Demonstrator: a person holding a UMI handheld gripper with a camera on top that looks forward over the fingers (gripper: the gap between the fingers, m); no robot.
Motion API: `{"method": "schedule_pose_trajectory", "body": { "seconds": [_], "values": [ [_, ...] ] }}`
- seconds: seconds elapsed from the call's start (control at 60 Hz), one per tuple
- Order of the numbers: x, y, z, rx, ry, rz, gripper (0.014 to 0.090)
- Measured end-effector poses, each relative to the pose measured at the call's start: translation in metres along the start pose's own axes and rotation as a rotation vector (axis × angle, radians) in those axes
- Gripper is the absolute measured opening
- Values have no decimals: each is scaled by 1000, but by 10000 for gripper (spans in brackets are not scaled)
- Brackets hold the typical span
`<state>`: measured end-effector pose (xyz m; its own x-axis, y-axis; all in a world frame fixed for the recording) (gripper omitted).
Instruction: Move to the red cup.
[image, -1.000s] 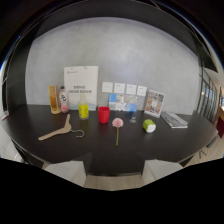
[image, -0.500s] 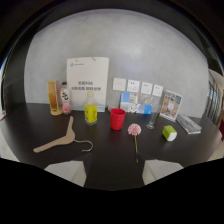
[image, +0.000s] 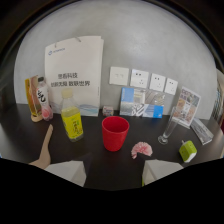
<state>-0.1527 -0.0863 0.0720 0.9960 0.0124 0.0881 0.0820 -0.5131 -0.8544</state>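
Cup (image: 115, 132) betw bottle (image: 71, 120) & flower (image: 141, 149), just ahead of fingers (image: 70, 172).

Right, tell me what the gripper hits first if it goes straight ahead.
Most likely the red cup: it stands just beyond the open gripper, in line with the gap between its fingers, with only bare table before it. Depth is hard to judge.

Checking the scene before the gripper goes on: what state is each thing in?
red cup: upright, open, untouched, ahead of the fingers
yellow bottle: upright, capped
tall glass: upright
pink flower: lying flat
gripper: open, holding nothing
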Motion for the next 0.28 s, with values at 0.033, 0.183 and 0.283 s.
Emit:
{"method": "schedule_pose_trajectory", "body": {
  "seconds": [0.033,0.183,0.283],
  "values": [
    [0,0,5,-3,-1,1,848],
    [0,2,16,-19,-11,-4,855],
    [-2,2,18,-22,-14,-6,856]
  ]
}}
